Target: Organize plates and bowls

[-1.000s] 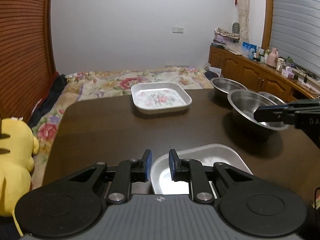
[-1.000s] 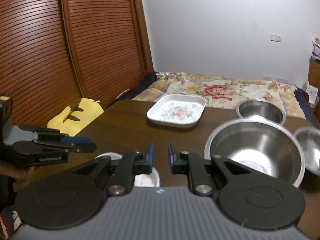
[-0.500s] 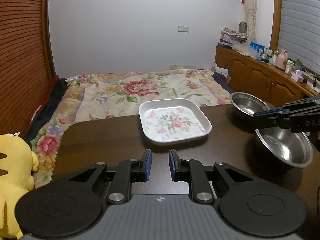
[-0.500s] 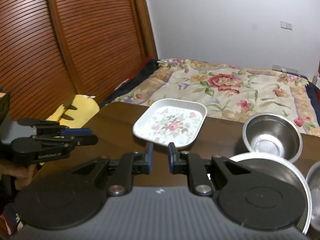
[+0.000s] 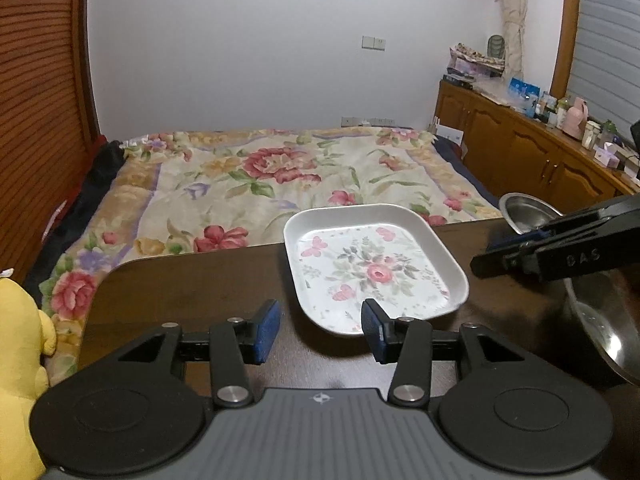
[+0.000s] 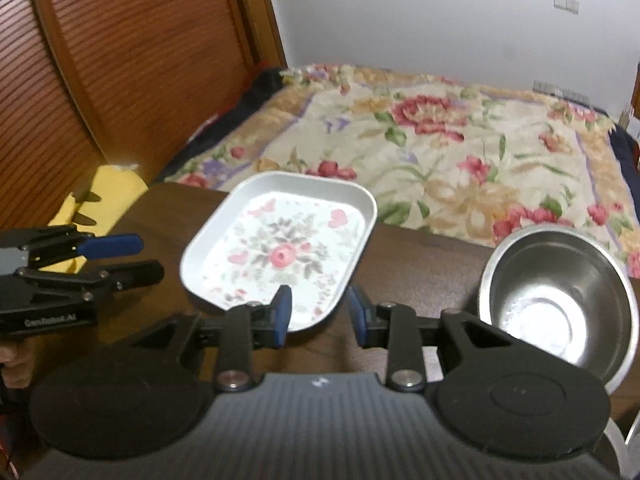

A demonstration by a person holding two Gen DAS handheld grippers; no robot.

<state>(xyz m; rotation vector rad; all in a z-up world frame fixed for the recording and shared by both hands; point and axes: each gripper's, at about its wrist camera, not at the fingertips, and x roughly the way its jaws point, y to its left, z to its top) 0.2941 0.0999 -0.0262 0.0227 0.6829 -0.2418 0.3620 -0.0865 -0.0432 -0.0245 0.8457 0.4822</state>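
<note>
A white rectangular plate with a rose print [image 5: 372, 272] [image 6: 280, 248] lies near the far edge of the dark wooden table [image 5: 192, 292]. My left gripper [image 5: 320, 330] is open, its blue pads on either side of the plate's near left corner, just short of the rim. The right gripper [image 6: 320, 316] is open too and straddles the plate's near right corner. Each gripper shows in the other's view: the right gripper [image 5: 492, 258] from the right, the left gripper [image 6: 138, 258] from the left. A steel bowl [image 6: 556, 296] [image 5: 524, 210] stands right of the plate.
A larger steel bowl [image 5: 604, 344] sits at the table's right, partly behind the right gripper. A bed with a floral quilt [image 5: 280, 172] lies beyond the table. A yellow plush toy [image 5: 20, 352] is at the left, wooden cabinets [image 5: 540, 160] at the right.
Both grippers moved forward over the table to the floral plate and widened from nearly shut to open. The near white plate and the large bowl dropped out of the centre of view.
</note>
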